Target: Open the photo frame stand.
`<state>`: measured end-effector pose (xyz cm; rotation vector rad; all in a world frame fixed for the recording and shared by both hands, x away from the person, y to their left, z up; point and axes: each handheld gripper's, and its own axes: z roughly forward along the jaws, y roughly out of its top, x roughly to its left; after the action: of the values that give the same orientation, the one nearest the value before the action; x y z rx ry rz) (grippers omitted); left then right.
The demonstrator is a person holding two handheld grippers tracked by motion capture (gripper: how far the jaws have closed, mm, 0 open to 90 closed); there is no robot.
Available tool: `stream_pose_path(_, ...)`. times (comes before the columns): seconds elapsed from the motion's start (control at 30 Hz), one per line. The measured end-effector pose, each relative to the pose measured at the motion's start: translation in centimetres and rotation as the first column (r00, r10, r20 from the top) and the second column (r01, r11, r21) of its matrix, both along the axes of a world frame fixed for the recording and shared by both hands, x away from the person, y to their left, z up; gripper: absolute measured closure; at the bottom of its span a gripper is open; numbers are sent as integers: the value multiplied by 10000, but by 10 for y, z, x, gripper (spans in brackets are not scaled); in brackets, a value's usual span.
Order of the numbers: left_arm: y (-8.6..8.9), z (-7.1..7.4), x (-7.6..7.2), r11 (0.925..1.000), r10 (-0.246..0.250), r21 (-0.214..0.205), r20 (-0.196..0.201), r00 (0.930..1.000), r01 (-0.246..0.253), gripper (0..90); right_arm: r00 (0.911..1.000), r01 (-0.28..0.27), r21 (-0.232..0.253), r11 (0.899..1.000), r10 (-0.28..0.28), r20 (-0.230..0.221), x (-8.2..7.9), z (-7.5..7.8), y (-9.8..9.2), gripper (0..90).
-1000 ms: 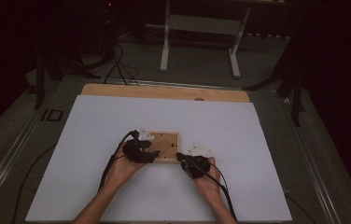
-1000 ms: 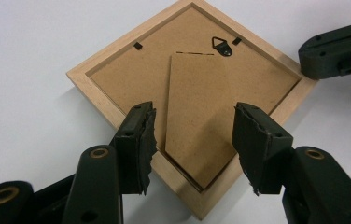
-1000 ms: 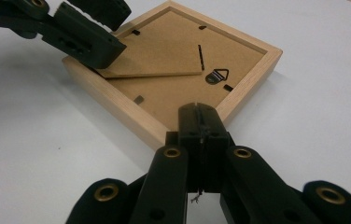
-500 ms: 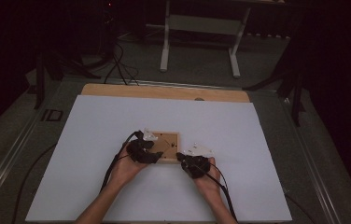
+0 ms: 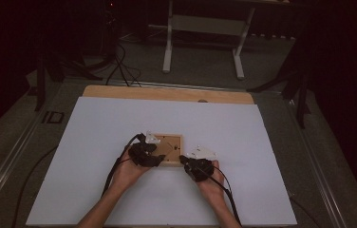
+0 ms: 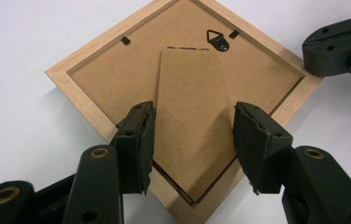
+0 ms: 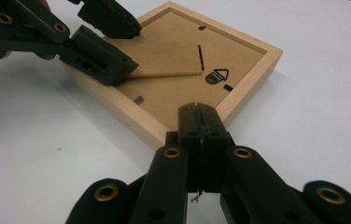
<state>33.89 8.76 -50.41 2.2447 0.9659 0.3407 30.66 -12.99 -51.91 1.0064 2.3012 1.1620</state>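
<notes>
A small wooden picture frame (image 5: 171, 142) lies face down on the white table (image 5: 119, 123). Its brown backing shows a black hanger hook (image 6: 217, 39) and a fold-out stand flap (image 6: 190, 93). My left gripper (image 6: 193, 135) straddles that flap. Its jaws have just been closing, and the pads now press on the flap's two edges, with the flap lifted a little off the backing (image 7: 164, 73). My right gripper (image 7: 199, 114) is shut with nothing between its pads, and its tip rests on the frame's wooden rim (image 7: 239, 100) near a corner. In the high view the left gripper (image 5: 159, 159) and the right gripper (image 5: 183, 160) sit at the frame's near edge.
The white table has a wooden strip (image 5: 167, 93) along its far edge. Cables (image 5: 112, 173) trail back from both grippers along the forearms. A metal stand's legs (image 5: 169, 47) are on the dark floor beyond the table.
</notes>
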Motion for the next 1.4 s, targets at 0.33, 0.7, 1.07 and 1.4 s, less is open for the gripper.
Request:
stream_pose_path(0.33,-3,2,-3,9997,52,244,254,9997,-58,510,10000,-6,-6,10000,6,12,0,0,0,896)
stream_pose_path(0.7,-8,22,0,9997,-25,227,532,9986,13,510,10000,-47,-21,10000,47,42,0,0,0,897)
stream_pose_path(1.07,-7,24,2,9999,-48,152,372,9993,42,501,10000,-34,-14,10000,34,34,0,0,0,896)
stream_pose_path(1.4,1,19,2,9998,56,-200,-131,9999,-59,431,10000,-73,0,10000,73,-5,1,0,-1,896)
